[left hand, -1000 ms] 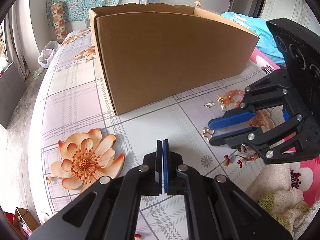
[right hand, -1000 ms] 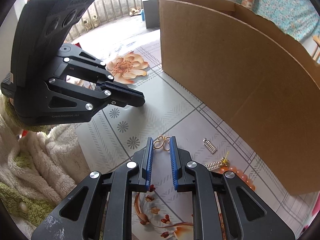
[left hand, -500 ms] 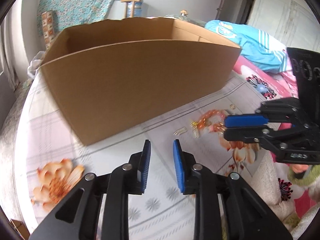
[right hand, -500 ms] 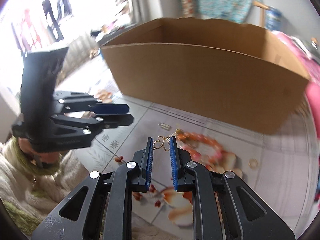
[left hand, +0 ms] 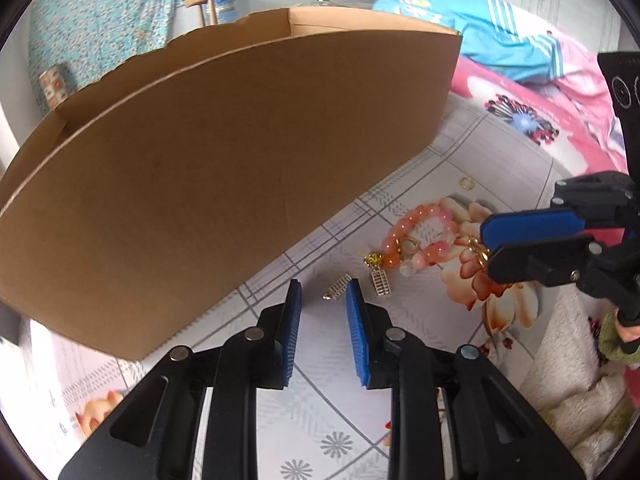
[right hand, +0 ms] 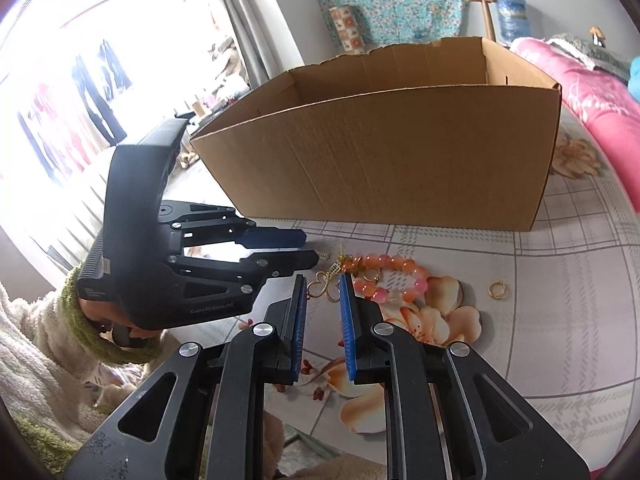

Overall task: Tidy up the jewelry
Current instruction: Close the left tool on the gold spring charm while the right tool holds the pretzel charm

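The right gripper (right hand: 323, 286) is held narrow, its blue pads (right hand: 301, 320) pressed on a gold charm (right hand: 322, 287) of looped wire that is pinched at the tips and lifted off the sheet; in the left view the same charm (left hand: 478, 249) is seen hanging between the right pads. The left gripper (left hand: 323, 300) is parted a little and nothing is gripped in it. A small gold bar (left hand: 337, 287) is seen on the sheet between its tips, close to the right pad (left hand: 356, 320); whether it is touched cannot be told.

Just beyond the bar, a second gold bar (left hand: 380, 282) lies beside a bracelet (left hand: 416, 240) of orange and pink beads, to which a gold bead (left hand: 374, 258) is attached. A small gold ring (left hand: 409, 245) is seen inside the bracelet loop. Another ring (right hand: 497, 289) lies apart on the sheet, to the right of the bracelet in the right view.

All these pieces rest on a bed sheet (right hand: 560, 280) printed with grey checks and orange flowers. Behind them stands an open cardboard box (right hand: 400, 152), its near wall close to the jewelry. A hand (right hand: 120, 320) in a fleecy sleeve with a green cuff is seen behind the left gripper. A pink quilt (left hand: 568, 92) and a blue garment (left hand: 480, 24) are piled to the right of the box.
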The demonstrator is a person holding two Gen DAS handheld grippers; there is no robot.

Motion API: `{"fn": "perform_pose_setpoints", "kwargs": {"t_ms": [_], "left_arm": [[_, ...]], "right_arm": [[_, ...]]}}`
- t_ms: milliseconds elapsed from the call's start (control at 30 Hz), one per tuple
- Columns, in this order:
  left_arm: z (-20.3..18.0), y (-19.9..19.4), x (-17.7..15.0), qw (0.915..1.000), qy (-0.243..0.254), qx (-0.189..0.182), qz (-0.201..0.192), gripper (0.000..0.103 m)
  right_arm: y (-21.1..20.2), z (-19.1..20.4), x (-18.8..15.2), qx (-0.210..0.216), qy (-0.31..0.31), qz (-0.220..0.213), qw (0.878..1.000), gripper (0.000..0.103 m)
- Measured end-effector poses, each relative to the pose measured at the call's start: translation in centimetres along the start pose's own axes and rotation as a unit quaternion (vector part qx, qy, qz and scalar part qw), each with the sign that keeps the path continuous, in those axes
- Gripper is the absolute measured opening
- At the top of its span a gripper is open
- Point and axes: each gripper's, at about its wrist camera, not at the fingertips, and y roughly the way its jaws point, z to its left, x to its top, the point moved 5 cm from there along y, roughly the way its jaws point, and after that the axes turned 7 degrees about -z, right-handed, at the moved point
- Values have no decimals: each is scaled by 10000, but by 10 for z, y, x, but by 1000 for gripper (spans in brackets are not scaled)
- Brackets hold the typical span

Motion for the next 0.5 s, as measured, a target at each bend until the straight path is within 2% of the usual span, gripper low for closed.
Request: {"fn": "perform_pose_setpoints", "kwargs": {"t_ms": [233,300,433,500], "left_arm": [[-6,8,8,9990,360,-175,214,22],[-7,9,9,9983,436,-262,273,19],[-13,11,12,9965,681,-310,366,6],[-16,11,12,9955,829,-242,382,5]], "right_arm": [[-3,-13,-2,102,195,-105,9997,14],[-6,-22,0,127,245,-138,9995,14],[-6,-28,-4,149,319,-207,9992,14],[-7,-30,-6,163,361,-247,9989,14]]}}
